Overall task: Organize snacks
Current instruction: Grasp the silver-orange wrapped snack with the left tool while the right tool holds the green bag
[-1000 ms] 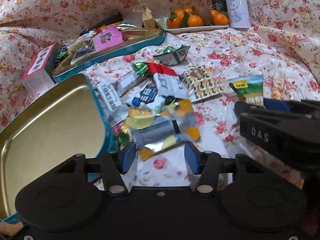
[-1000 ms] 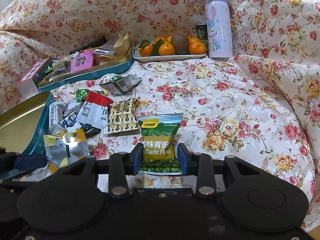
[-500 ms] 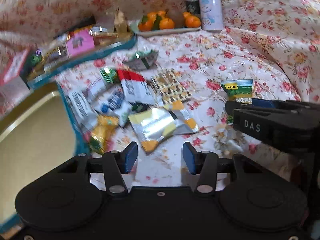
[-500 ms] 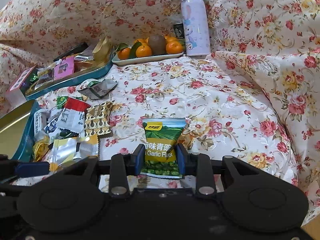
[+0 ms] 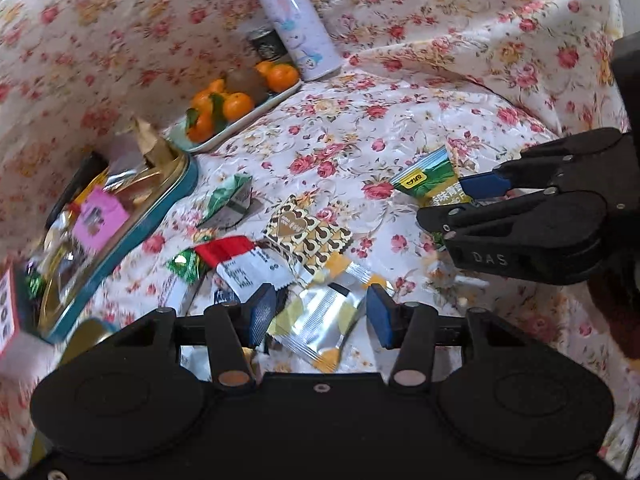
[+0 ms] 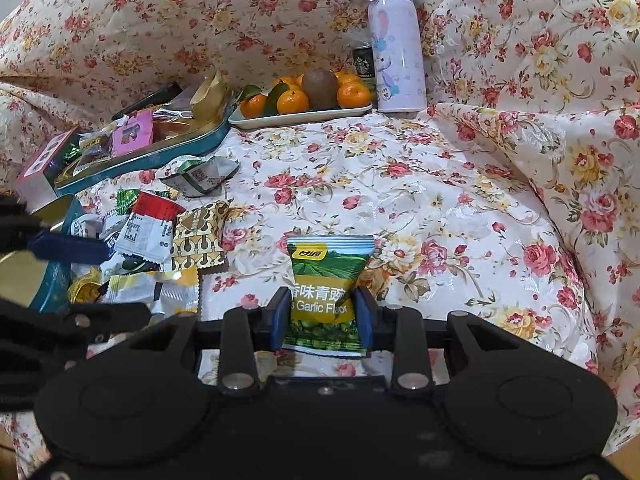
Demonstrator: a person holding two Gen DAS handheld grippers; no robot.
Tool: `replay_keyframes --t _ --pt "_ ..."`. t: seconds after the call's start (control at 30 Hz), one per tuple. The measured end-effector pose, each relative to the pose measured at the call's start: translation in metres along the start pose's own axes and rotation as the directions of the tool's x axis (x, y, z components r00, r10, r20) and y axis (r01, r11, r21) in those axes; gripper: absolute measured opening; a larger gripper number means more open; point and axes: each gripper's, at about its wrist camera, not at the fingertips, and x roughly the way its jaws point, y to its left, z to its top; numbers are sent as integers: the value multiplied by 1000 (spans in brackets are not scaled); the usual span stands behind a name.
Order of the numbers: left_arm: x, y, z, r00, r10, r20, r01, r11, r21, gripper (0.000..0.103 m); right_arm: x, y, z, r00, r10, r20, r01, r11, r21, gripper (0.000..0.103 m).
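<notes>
My right gripper (image 6: 321, 315) is shut on a green garlic pea packet (image 6: 326, 276), held between its blue pads; the packet also shows in the left wrist view (image 5: 430, 184). My left gripper (image 5: 320, 314) is open, its pads on either side of a silver and yellow snack packet (image 5: 320, 320) lying on the floral cloth. Several loose snack packets (image 6: 160, 232) lie in a pile to the left. A teal and gold tin (image 6: 160, 152) at the back left holds more snacks.
A tray of oranges and a kiwi (image 6: 308, 96), a lilac bottle (image 6: 396, 44) and a small dark can (image 6: 363, 63) stand at the back. An empty gold-lined tin (image 6: 48, 280) sits at the left. A pink box (image 6: 40, 164) stands beside the filled tin.
My left gripper has swung right, away from the empty tin, and now straddles the silver and yellow packet. My right gripper has closed on the green packet and shifted slightly.
</notes>
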Motion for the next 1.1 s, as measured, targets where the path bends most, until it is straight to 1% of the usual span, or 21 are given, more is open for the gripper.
replay_keyframes --t 0.07,0.17,0.27,0.33,0.43,0.53,0.6,0.8,0.93,0.97,1.0,1.03,1.1 --pt "5 3 2 1000 -27 -7 27 999 22 57 0 1 0 1000 -1 -1 1 1000 -7 34" --pt "14 9 2 997 -71 -38 72 996 53 57 0 1 1 1000 1 -2 -1 1000 -11 34" --pt "19 12 2 988 -139 -62 145 985 90 56 1 0 1 1000 4 -3 -4 1000 -14 34" --pt "19 12 0 984 -164 -72 172 978 117 56 0 -1 0 1000 7 -2 -7 1000 -14 34" --pt "20 13 0 981 -175 -87 186 972 141 56 1 0 0 1000 8 -1 -8 1000 -20 36" --pt "27 14 0 977 -182 -109 196 972 130 56 2 2 0 1000 9 1 -9 999 -31 40" --pt "33 16 0 974 -190 -122 204 973 106 56 3 5 0 1000 4 1 -4 999 -43 43" --pt "39 26 0 965 -235 -115 232 972 -41 56 3 5 0 1000 3 -1 -3 999 -43 43" --pt "39 27 -1 970 -226 -94 213 968 -129 56 4 5 2 1000 -1 -7 0 999 -35 43" --pt "39 27 -1 971 -221 -89 206 966 -157 56 4 5 2 1000 -4 -9 4 999 -33 41" --pt "39 28 -1 973 -214 -84 196 963 -183 54 4 6 2 1000 -11 -9 10 999 -31 39" --pt "38 27 -1 975 -207 -78 188 961 -205 48 4 6 2 1000 -17 -9 17 999 -30 38" --pt "37 29 -2 978 -197 -71 173 952 -253 47 4 5 3 1000 -23 -13 23 1000 -21 37"
